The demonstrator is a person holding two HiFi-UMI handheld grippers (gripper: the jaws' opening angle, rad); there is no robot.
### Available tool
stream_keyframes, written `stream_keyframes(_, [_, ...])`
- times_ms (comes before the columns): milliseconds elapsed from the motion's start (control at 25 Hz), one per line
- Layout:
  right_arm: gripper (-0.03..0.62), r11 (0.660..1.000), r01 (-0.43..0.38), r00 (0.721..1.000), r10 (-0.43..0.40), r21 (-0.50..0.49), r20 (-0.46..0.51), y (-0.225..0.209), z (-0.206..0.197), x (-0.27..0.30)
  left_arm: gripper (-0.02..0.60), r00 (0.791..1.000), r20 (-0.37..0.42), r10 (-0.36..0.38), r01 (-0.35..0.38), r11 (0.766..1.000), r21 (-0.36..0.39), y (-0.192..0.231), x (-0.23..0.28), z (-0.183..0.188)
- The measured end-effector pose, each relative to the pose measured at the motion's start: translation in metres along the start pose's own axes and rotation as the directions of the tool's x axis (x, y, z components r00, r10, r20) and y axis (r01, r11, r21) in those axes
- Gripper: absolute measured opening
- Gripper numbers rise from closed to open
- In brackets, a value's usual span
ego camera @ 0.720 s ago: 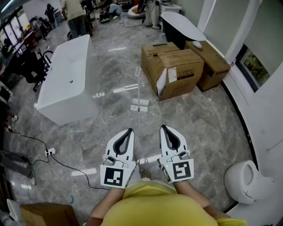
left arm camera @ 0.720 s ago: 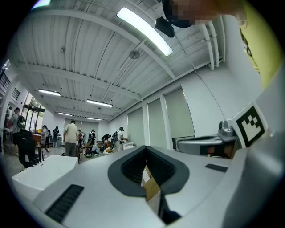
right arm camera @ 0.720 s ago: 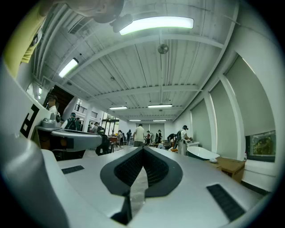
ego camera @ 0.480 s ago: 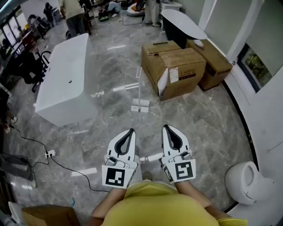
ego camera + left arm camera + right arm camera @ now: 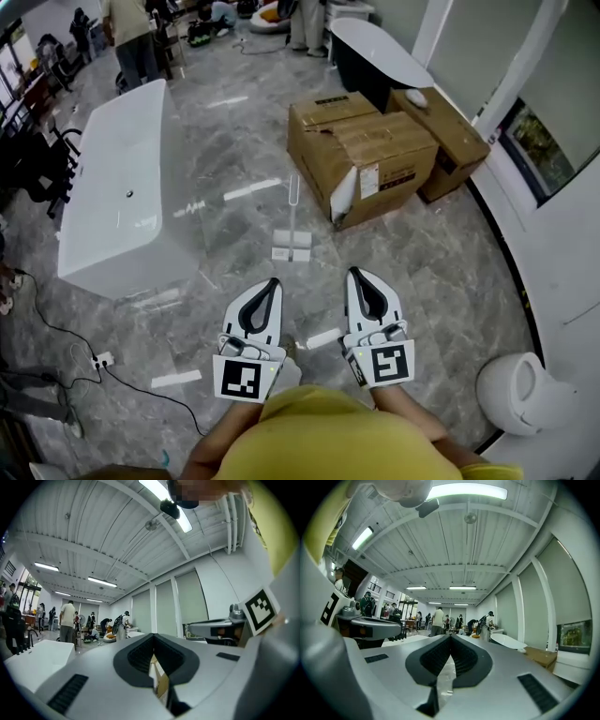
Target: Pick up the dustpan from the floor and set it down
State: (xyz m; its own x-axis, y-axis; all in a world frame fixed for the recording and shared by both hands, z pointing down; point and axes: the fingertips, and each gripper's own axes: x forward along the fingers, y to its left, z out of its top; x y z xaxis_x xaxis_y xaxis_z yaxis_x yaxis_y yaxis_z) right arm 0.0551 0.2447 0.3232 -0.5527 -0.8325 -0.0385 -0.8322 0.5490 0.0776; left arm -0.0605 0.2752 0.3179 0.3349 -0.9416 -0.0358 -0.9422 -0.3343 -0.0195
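Observation:
A pale long-handled dustpan [image 5: 292, 251] stands on the grey marble floor, its thin handle [image 5: 293, 192] upright. It lies a short way ahead of both grippers, between their lines. My left gripper [image 5: 272, 282] and right gripper [image 5: 354, 275] are held level side by side at waist height, above the floor and apart from the dustpan. Both are shut with nothing in them. The left gripper view shows its jaws [image 5: 152, 635] meeting at the tip, and the right gripper view shows the same for its jaws [image 5: 450, 637]. The dustpan cannot be made out in either gripper view.
A white bathtub [image 5: 112, 206] stands to the left and cardboard boxes [image 5: 366, 155] to the right of the dustpan. A toilet [image 5: 516, 394] sits at the lower right. A cable with a power strip [image 5: 98, 361] trails at the lower left. People stand at the far end.
The view has moved forward: the dustpan, bathtub and boxes now sit nearer to the grippers. Both grippers stay shut and level, side by side.

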Motion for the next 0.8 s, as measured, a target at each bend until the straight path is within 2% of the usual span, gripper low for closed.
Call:
stream_keyframes(360, [0.011, 0.997, 0.077, 0.997, -0.077, 0.024, -0.025, -0.016, -0.011, 0.066, 0.002, 0.995, -0.01, -0.098, 0.097, 0.995, -0.023, 0.05, 0.065, -0.011])
stream_keyframes(800, [0.011, 0.994, 0.102, 0.994, -0.1, 0.029, -0.051, -0.045, -0.03, 0.114, 0.002, 0.989, -0.05, -0.141, 0.138, 0.989, -0.049, 0.068, 0.126, -0.033])
